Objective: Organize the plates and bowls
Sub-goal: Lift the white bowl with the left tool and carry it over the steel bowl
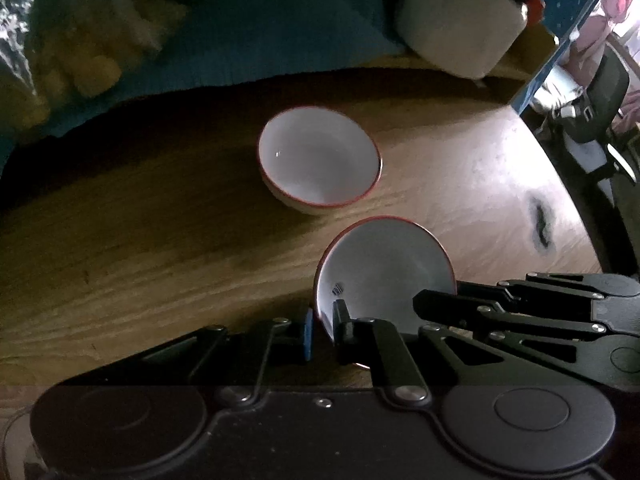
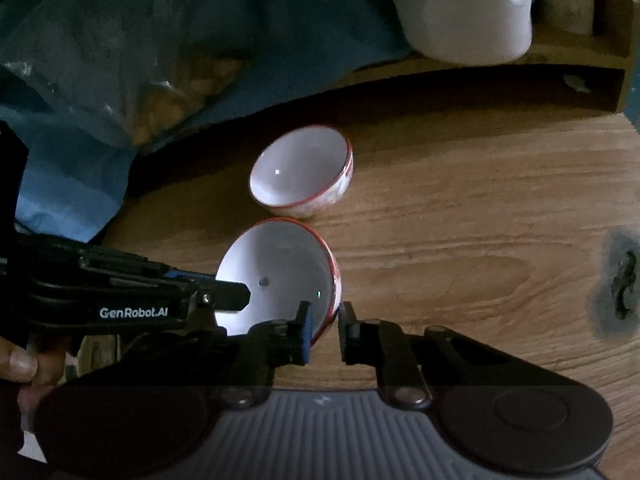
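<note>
Two white bowls with red rims are on a wooden table [image 1: 160, 220]. The far bowl [image 1: 320, 156] [image 2: 300, 168] stands upright by itself. The near bowl [image 1: 384, 264] [image 2: 276, 264] is tilted and gripped from both sides. My left gripper [image 1: 324, 320] is shut on its left rim, one finger inside the bowl and one outside. It enters the right wrist view from the left [image 2: 240, 296]. My right gripper [image 2: 326, 320] is shut on the opposite rim. In the left wrist view it reaches in from the right [image 1: 424, 304].
A blue cloth [image 1: 240, 20] and a plastic bag of yellowish pieces [image 1: 80, 52] lie along the back. A white container [image 1: 460, 24] stands on a low wooden shelf [image 2: 560, 68]. A dark knot [image 1: 540, 220] marks the table near its right edge, with a chair [image 1: 592, 120] beyond it.
</note>
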Available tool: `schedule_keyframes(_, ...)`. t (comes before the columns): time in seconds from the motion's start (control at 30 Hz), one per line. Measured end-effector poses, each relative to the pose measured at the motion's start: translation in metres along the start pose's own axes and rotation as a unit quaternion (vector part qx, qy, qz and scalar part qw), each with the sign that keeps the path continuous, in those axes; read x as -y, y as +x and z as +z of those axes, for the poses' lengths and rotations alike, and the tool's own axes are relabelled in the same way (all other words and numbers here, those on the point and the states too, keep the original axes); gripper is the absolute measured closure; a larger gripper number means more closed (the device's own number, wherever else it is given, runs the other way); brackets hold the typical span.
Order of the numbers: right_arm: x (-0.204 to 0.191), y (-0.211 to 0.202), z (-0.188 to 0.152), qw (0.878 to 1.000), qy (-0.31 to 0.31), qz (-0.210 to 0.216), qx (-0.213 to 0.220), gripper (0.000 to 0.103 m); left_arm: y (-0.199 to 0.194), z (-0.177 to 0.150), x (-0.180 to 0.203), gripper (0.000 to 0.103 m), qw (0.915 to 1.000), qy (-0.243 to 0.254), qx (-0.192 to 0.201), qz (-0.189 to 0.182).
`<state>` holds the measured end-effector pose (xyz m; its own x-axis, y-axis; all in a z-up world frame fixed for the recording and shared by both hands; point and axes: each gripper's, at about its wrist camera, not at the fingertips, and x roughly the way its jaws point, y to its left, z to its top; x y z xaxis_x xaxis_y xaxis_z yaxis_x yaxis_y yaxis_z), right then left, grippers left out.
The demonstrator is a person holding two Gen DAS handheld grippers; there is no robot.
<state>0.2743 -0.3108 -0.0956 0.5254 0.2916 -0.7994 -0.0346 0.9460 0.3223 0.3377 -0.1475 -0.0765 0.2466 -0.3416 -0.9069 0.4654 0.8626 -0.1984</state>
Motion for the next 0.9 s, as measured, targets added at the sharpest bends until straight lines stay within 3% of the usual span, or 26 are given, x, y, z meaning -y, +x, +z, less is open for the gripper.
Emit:
schedule_keyframes(0.47, -0.015, -0.038, 0.009, 0.998, -0.017, 0.033, 0.053, 0.089, -0.063, -0.001, -0.008, 0.096, 0.997, -0.016, 0.074, -0.018)
schedule_keyframes(0.67, -0.028, -0.044, 0.007, 0.996, -0.049, 0.056, 0.043, 0.089, -0.077, -0.013, -0.016, 0.096, 0.9965, -0.03, 0.075, -0.021)
schedule_keyframes(0.9, -0.039, -0.043, 0.001, 0.991, -0.094, 0.091, 0.005, 0.089, -0.085, -0.04, -0.028, 0.097, 0.998, -0.035, 0.048, -0.02)
